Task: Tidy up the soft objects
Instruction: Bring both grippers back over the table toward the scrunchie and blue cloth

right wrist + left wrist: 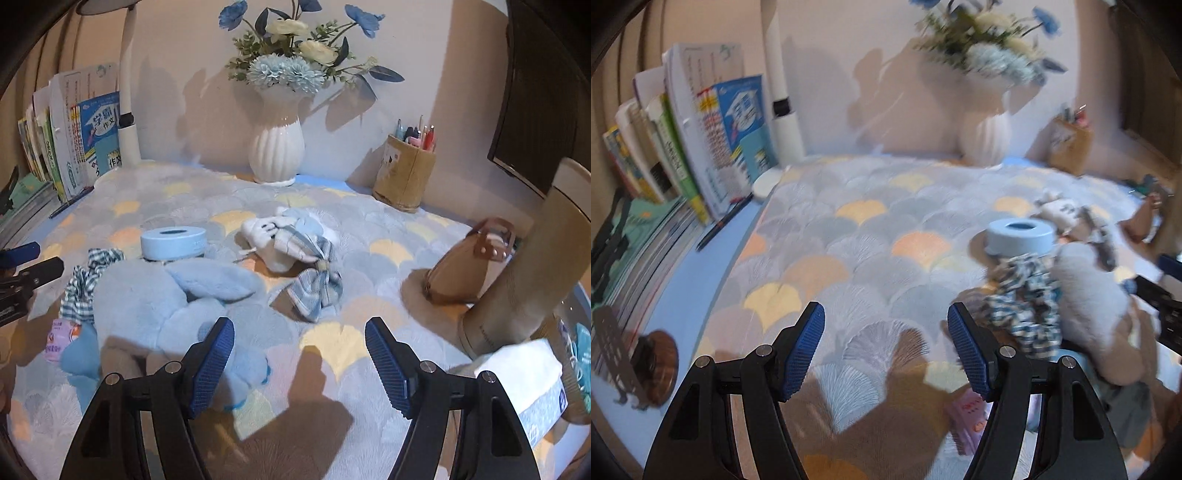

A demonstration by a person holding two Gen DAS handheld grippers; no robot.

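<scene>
Both tools are open and hold nothing: the left tool (886,354) and the right tool (300,363). The blue plush toy (166,306) lies at lower left on the tabletop (388,229), beside a checked scrunchie (83,284). It looks light, squashy and non-fragile; pinching a floppy ear should hold best.

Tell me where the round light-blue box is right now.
In the right wrist view the round light-blue box sits left of centre on the patterned cloth, behind the blue plush toy, left of the white plush.
</scene>
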